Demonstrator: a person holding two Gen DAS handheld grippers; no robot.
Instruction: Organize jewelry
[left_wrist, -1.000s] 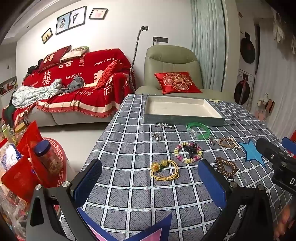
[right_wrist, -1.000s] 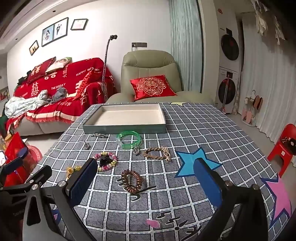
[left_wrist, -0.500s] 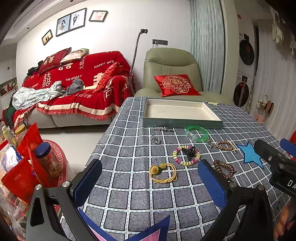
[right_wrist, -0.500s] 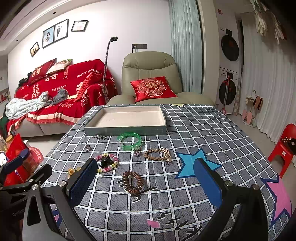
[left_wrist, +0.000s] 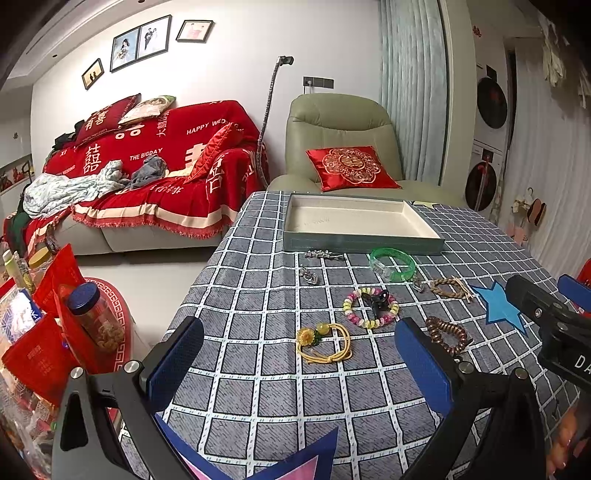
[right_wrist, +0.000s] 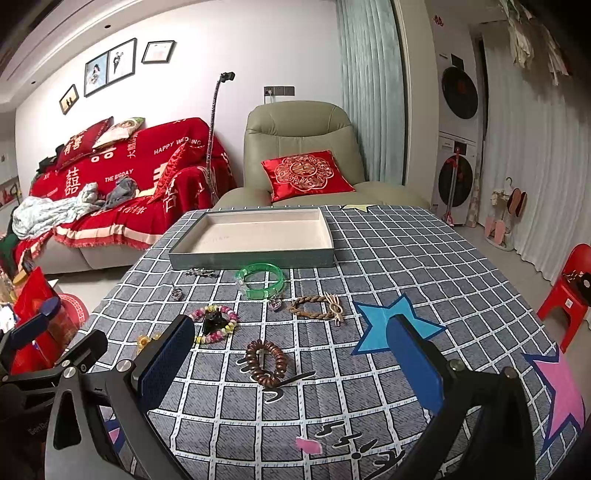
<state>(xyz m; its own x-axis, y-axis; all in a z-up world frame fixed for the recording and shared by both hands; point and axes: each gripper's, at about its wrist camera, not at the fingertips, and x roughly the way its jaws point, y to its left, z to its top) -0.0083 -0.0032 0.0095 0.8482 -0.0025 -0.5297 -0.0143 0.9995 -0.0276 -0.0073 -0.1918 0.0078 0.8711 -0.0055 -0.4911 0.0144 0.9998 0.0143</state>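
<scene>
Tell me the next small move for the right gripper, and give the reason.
Probably lower the right gripper onto the brown coil bracelet. Its jaws are open and empty, that bracelet lies nearest between them, and the tray behind holds nothing yet. The left gripper, also open, sits nearer the yellow cord bracelet.

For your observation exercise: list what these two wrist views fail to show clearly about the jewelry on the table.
- Yellow cord bracelet: right wrist view, mostly hidden behind the right claw finger.
- Brown coil bracelet: left wrist view, partly covered by the left claw finger.
- Small silver pendant: too small to identify.
</scene>
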